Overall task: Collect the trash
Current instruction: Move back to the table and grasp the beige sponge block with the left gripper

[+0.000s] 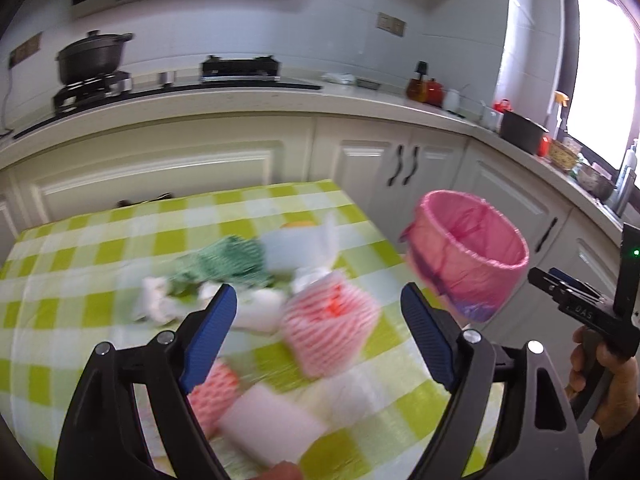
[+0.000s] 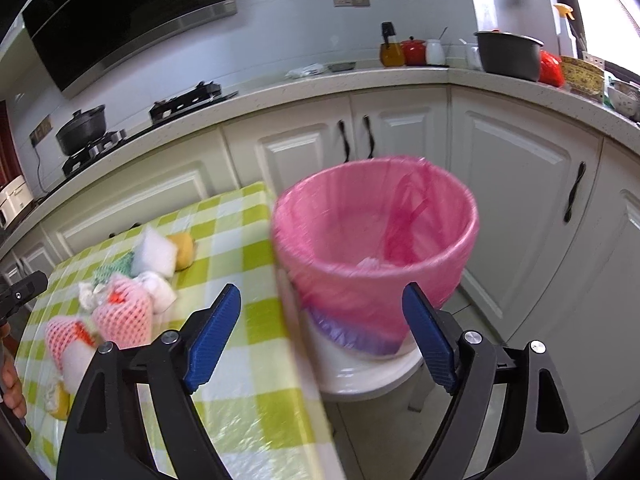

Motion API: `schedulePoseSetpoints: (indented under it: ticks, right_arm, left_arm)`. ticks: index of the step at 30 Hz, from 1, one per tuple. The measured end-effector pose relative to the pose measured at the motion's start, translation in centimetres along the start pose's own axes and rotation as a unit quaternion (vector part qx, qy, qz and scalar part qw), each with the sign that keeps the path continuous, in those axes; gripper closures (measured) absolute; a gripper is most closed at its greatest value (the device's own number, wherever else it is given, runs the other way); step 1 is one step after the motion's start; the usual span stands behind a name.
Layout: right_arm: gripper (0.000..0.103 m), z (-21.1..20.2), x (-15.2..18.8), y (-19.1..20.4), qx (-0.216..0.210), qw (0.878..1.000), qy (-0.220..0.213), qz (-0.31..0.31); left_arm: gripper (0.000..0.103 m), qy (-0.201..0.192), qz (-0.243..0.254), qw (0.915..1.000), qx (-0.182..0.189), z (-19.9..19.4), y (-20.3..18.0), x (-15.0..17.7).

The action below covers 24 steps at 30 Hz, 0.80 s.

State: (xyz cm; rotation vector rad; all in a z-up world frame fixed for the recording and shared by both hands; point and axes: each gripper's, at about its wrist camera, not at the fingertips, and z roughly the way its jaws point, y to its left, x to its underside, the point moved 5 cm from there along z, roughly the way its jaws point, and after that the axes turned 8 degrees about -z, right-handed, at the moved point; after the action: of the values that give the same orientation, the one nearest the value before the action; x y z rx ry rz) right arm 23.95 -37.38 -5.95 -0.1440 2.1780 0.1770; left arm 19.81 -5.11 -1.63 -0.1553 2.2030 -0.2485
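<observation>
Round bin point(image 2: 376, 240), crinkly pink liner; foam-net wrappers point(image 1: 330, 320).

pink foam nets point(image 2: 124, 316): 2 | white foam blocks point(image 2: 156, 254): 2 | green mesh point(image 1: 224, 260): 1 | crumpled tissues point(image 2: 158, 290): unclear, blurred | bins point(image 2: 376, 240): 1 | black pots point(image 2: 82, 128): 1

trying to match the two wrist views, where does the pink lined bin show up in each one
Left wrist view: the pink lined bin sits right of centre, just beyond the table's right edge, above the right finger.
Right wrist view: the bin fills the centre, standing on a white stool beside the table.
Shared landmark: the green checked tablecloth.
</observation>
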Motion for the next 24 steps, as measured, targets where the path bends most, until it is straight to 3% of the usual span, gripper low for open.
schedulePoseSetpoints:
  ticks: [9, 13, 24]
  right_arm:
    - [0.022, -0.5, 3.0, 5.7, -0.033, 0.999, 0.025, -0.021]
    - [0.022, -0.4, 4.0, 8.0, -0.052, 0.997, 0.038, -0.031]
    - [0.022, -0.3, 5.2, 14.9, -0.108, 0.990, 0.056, -0.075]
  left_arm:
    - [0.022, 0.018, -0.025, 0.9969, -0.072, -4.4, 7.9, 5.1]
    - [0.021, 0.037, -0.041, 0.9946, -0.087, -5.5, 10.3, 7.8]
    - [0.019, 0.094, -0.076, 0.9869, -0.107, -4.1, 12.7, 12.5]
